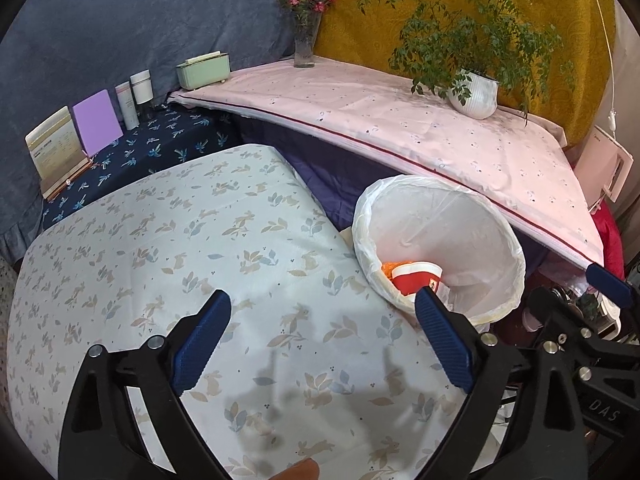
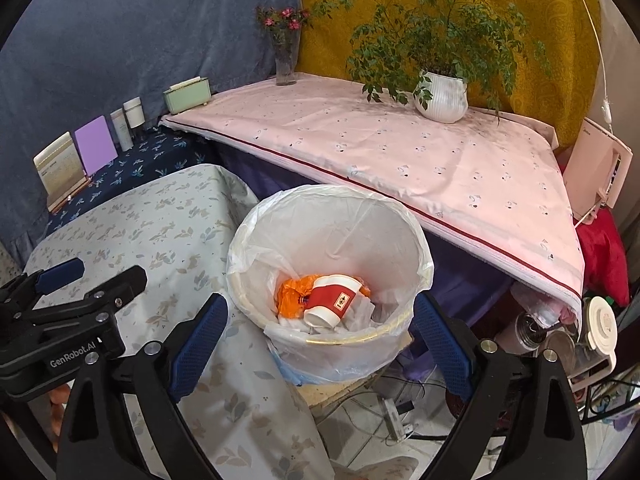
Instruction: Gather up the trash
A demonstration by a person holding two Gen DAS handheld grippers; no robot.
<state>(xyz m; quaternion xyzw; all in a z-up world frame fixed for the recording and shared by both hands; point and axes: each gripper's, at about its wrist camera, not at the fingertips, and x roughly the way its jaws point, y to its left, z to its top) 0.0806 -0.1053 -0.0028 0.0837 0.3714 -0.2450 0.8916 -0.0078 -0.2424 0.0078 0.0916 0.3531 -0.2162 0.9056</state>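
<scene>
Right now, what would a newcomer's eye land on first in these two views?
Probably the white-lined bin beside the bunny-print table, with a red paper cup lying on an orange wrapper inside. Next, the leafy plant on the pink-covered shelf behind it. Both the left gripper and right gripper are open and empty.

Potted plant [image 2: 442,96] on pink cloth [image 2: 400,152], flower vase [image 2: 285,62] (pink blooms), green tissue box [image 2: 187,95], purple card [image 2: 95,150]

Both wrist views angled down, close; share bin [image 1: 440,240] [image 2: 328,248], table
</scene>
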